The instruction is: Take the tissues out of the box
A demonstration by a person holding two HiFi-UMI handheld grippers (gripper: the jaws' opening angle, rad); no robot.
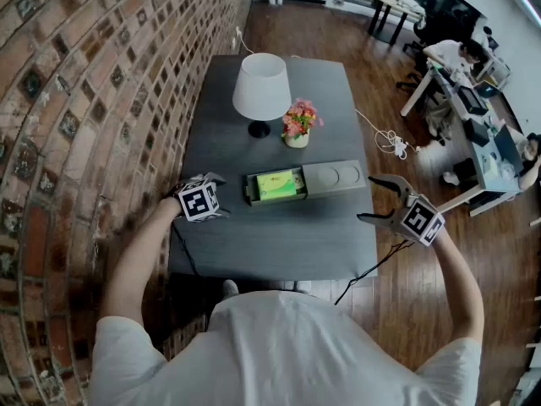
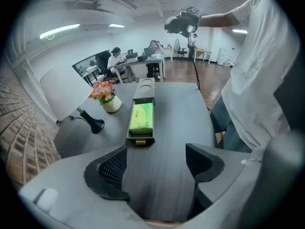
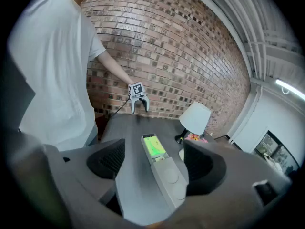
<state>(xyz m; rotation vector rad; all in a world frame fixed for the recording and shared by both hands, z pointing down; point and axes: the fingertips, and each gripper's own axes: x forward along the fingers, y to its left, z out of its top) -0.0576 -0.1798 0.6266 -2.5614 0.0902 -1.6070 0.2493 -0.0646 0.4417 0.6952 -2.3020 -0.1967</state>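
A long grey box [image 1: 335, 178] lies across the dark table [image 1: 279, 244], its lid slid right so the left part is uncovered. A green tissue pack [image 1: 275, 184] lies inside that part. My left gripper [image 1: 221, 196] hovers open just left of the box, with nothing between its jaws. The left gripper view looks along the table at the pack [image 2: 141, 118]. My right gripper [image 1: 375, 200] is off the table's right edge, jaws apart and empty. In the right gripper view the box [image 3: 169, 176] runs away from me, with the pack [image 3: 153, 146] at its far end.
A white lamp [image 1: 261, 87] and a small pot of flowers [image 1: 297, 126] stand behind the box. A brick wall [image 1: 76, 100] runs along the left. A cable [image 1: 372, 269] hangs off the table's front right. Desks with a seated person [image 1: 461, 57] stand at the far right.
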